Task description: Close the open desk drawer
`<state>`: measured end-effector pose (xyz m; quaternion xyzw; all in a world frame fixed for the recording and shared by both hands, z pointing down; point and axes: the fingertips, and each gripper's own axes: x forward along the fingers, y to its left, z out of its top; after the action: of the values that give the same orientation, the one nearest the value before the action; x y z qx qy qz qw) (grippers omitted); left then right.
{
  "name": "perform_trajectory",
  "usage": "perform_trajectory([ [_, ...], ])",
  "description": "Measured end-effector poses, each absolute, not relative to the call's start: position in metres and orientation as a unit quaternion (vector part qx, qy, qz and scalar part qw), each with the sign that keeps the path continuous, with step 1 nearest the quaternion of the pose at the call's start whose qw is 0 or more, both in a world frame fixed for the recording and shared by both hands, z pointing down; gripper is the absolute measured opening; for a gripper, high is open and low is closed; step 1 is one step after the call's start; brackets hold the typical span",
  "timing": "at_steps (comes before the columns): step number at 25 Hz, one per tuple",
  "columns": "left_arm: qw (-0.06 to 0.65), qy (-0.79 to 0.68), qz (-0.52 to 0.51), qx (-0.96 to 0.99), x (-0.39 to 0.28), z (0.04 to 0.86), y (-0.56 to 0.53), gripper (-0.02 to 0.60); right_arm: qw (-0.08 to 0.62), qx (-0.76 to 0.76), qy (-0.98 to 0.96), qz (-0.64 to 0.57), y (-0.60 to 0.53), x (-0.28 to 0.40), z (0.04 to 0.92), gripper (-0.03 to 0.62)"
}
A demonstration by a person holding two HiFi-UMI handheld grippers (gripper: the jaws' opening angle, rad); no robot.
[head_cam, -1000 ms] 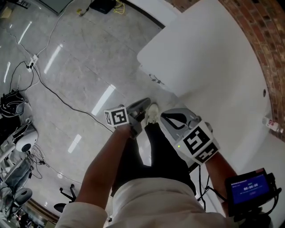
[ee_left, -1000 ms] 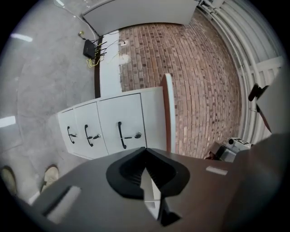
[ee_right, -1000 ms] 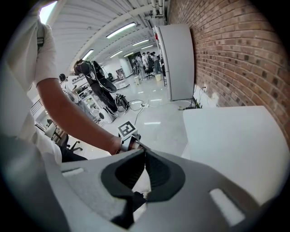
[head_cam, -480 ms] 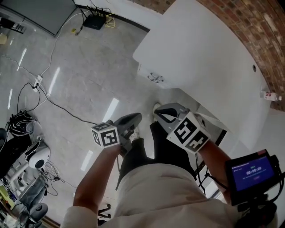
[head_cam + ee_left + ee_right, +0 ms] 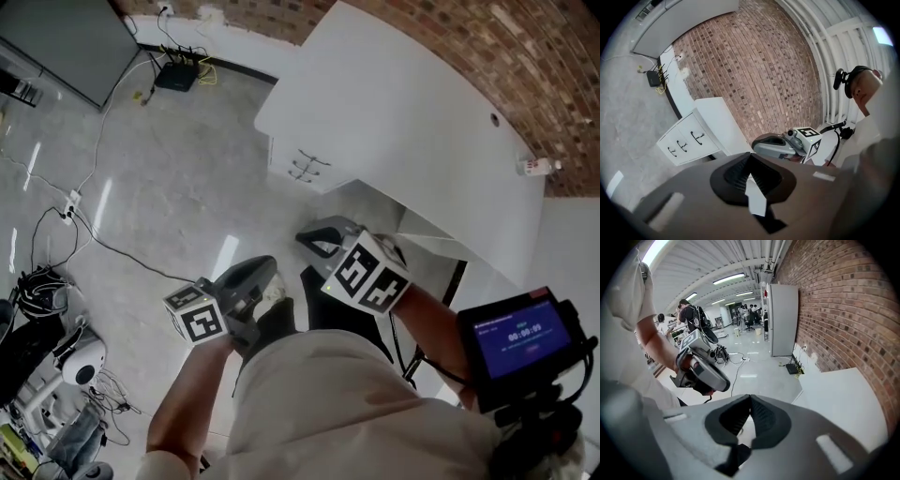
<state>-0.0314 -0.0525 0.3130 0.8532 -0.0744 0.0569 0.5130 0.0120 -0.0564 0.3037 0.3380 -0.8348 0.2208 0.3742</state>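
While standing on the grey floor point(image 5: 169, 187) in a pale shirt and dark trousers, holds the left gripper point(image 5: 265, 272) low at the near left and the right gripper point(image 5: 309, 236) just right of it and slightly farther, both aimed away toward the white surface point(image 5: 403, 112) and apart from it. Shows the left fingers point(image 5: 736, 174) pressed together at their tips with nothing pinched; shows the right fingers point(image 5: 764, 417) likewise pressed together and empty. Carries at the near right a small dark screen point(image 5: 520, 339) lit blue on a black mount. Just past the right gripper, meets a white box-like part point(image 5: 427, 230) jutting from under the near edge of the surface, perhaps the open drawer, though cannot tell for sure. Farther left, under the left end of the surface and well apart from both grippers, finds a white drawer unit point(image 5: 298, 169) with three dark handles and seemingly flush fronts in the left gripper view. Farther still, at the far right end of the surface beside the brick wall point(image 5: 487, 37), spots a small white bottle point(image 5: 536, 167). On the floor at the far left, against the white skirting, spots a black box point(image 5: 176, 75) with cables plugged in. Farthest off, in the right gripper view, takes in a tall white cabinet point(image 5: 783, 319) against the brick wall and several people point(image 5: 686, 310) across the hall.
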Motion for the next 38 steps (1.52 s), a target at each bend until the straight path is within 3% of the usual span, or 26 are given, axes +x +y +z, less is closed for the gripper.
perform_trajectory([
  [7,0.51,-0.071,0.054,0.856,-0.049,0.303,-0.017,0.005,0.379,0.352,-0.832,0.201,-0.023,0.004,0.282,0.003],
  [38,0.51,-0.059,0.076,0.855,-0.015,0.315,0.027,0.005,0.39,0.354,-0.83,0.185,0.03,0.027,0.29,0.003],
])
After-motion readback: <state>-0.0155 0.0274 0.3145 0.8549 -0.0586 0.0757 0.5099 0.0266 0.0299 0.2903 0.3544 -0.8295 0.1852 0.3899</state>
